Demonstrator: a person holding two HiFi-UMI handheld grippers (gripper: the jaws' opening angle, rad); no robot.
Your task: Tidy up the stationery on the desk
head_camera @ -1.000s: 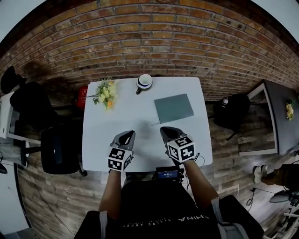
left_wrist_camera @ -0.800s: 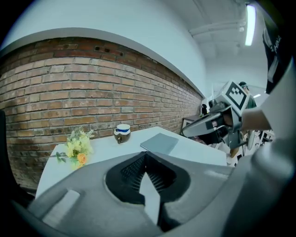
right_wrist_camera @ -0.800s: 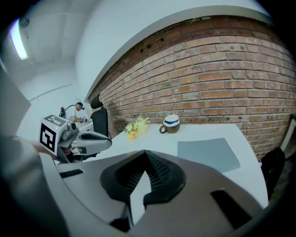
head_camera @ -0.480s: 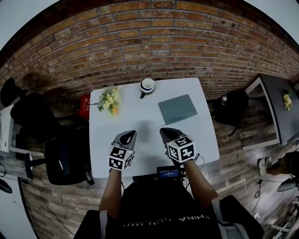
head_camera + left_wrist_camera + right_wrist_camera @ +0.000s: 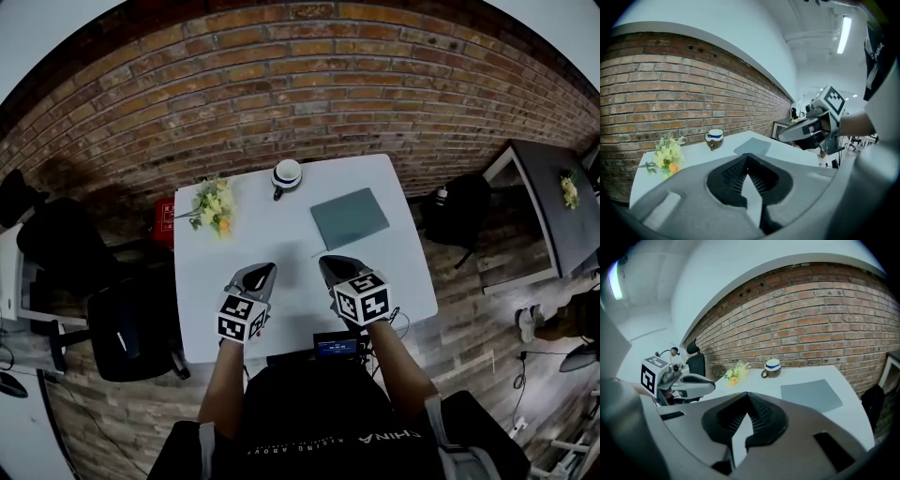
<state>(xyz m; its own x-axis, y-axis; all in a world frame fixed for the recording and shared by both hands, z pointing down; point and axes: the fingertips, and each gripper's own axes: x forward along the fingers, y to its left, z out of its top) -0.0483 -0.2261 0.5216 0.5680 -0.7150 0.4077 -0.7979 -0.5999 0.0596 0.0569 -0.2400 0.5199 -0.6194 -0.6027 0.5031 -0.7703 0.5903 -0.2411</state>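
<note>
stationery here comes down to one flat grey pad, lying on the white counter ahead and a little right of the right tool and well apart from the left tool; the right hand is plainly nearer. the pad's long side runs across the counter, tilted up toward the right, so its near edge faces the right tool. both tools hover over the counter's near part, jaws closed together with nothing between them. the pad looks thin, matte, stiff and round-cornered. farther back and to the left are a glazed mug with a blue band and a loose bunch of yellow flowers.
</note>
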